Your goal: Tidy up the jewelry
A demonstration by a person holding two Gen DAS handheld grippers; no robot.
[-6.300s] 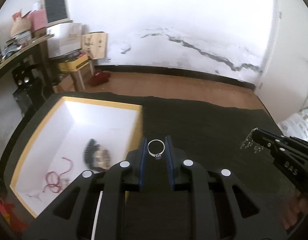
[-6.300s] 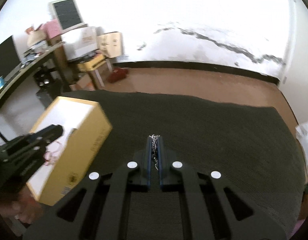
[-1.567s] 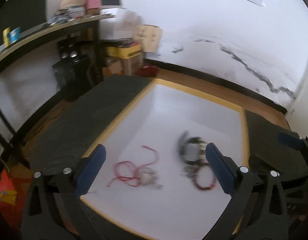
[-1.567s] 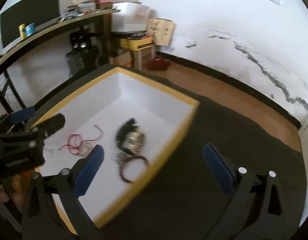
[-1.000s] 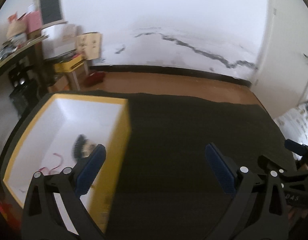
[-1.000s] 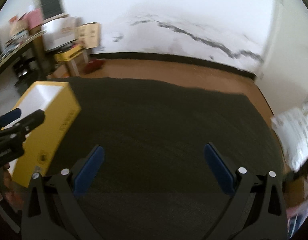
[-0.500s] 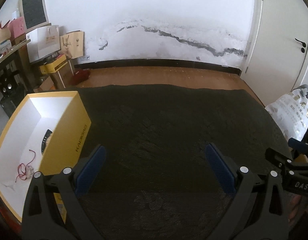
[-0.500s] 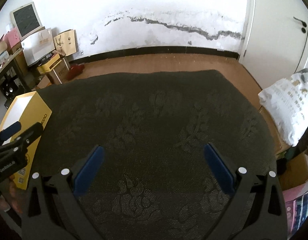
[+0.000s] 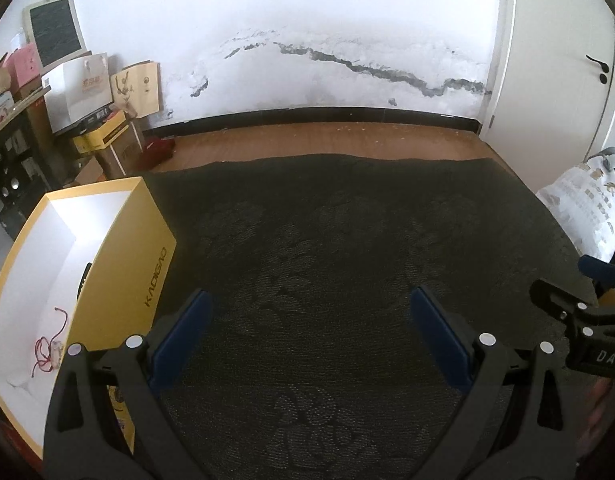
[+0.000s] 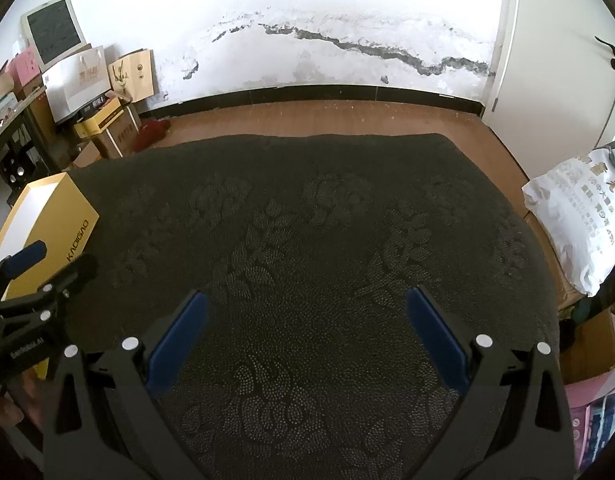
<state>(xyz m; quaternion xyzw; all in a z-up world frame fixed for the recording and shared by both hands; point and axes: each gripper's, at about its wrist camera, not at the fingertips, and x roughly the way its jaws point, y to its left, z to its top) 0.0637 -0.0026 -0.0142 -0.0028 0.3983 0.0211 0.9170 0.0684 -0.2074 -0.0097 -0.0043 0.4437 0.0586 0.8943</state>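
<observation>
Both tools [image 9: 309,338] [image 10: 307,334] withdrew, splayed; box [image 9: 119,280] runs lengthwise away.

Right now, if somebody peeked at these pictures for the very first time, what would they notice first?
Probably the bright yellow cardboard box with a white inside, standing open at the left edge of the dark flower-patterned cloth, with a thin red string lying in it. Next, the left gripper and right gripper, both wide open and holding nothing above the cloth.

Dark floral cloth-covered table [image 9: 327,240]; yellow box [image 9: 123,264] on left edge.
</observation>
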